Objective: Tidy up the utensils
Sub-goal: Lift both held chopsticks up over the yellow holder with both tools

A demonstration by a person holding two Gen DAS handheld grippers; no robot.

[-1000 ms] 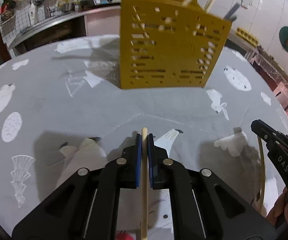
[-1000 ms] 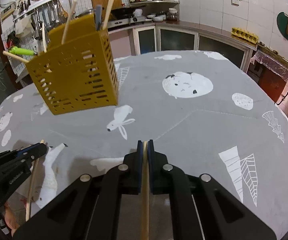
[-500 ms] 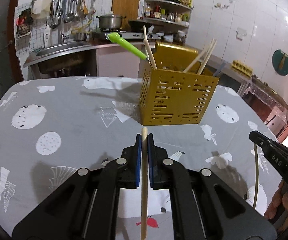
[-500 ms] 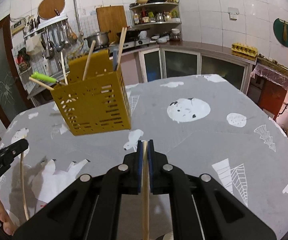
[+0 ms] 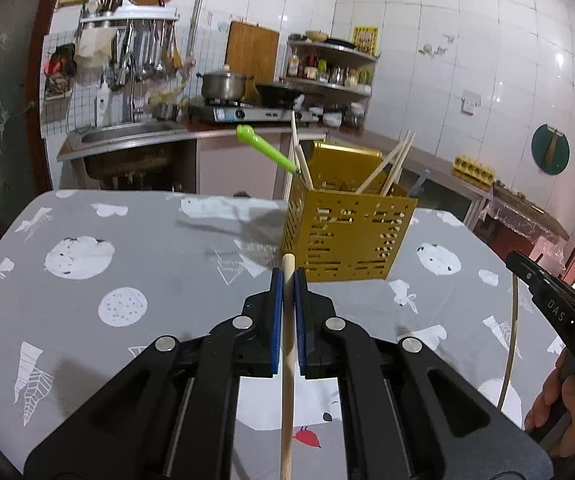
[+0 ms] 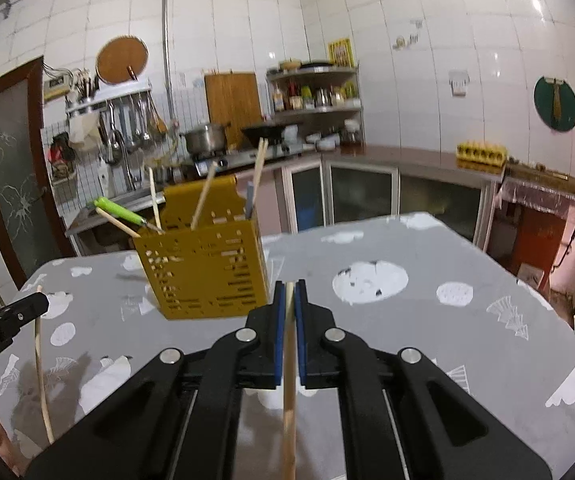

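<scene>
A yellow perforated utensil holder (image 5: 347, 236) (image 6: 203, 272) stands on the table, with several wooden chopsticks and a green-handled utensil (image 5: 263, 146) (image 6: 117, 210) sticking out of it. My left gripper (image 5: 287, 280) is shut on a wooden chopstick (image 5: 287, 360) that hangs down between the blue pads, held above the table short of the holder. My right gripper (image 6: 289, 290) is shut on another wooden chopstick (image 6: 288, 380) in the same way. Each gripper shows at the edge of the other's view, with its chopstick hanging below it.
The table carries a grey cloth (image 5: 147, 272) printed with white shapes. Behind it run a kitchen counter with a sink (image 5: 127, 136), a stove with a pot (image 5: 223, 84), hanging utensils and a corner shelf (image 6: 315, 92). A person's fingers (image 5: 551, 396) hold the right gripper's handle.
Both grippers have risen and tipped up away from the table, each still holding its chopstick. The holder now looks smaller and farther, and more of the kitchen shows.
</scene>
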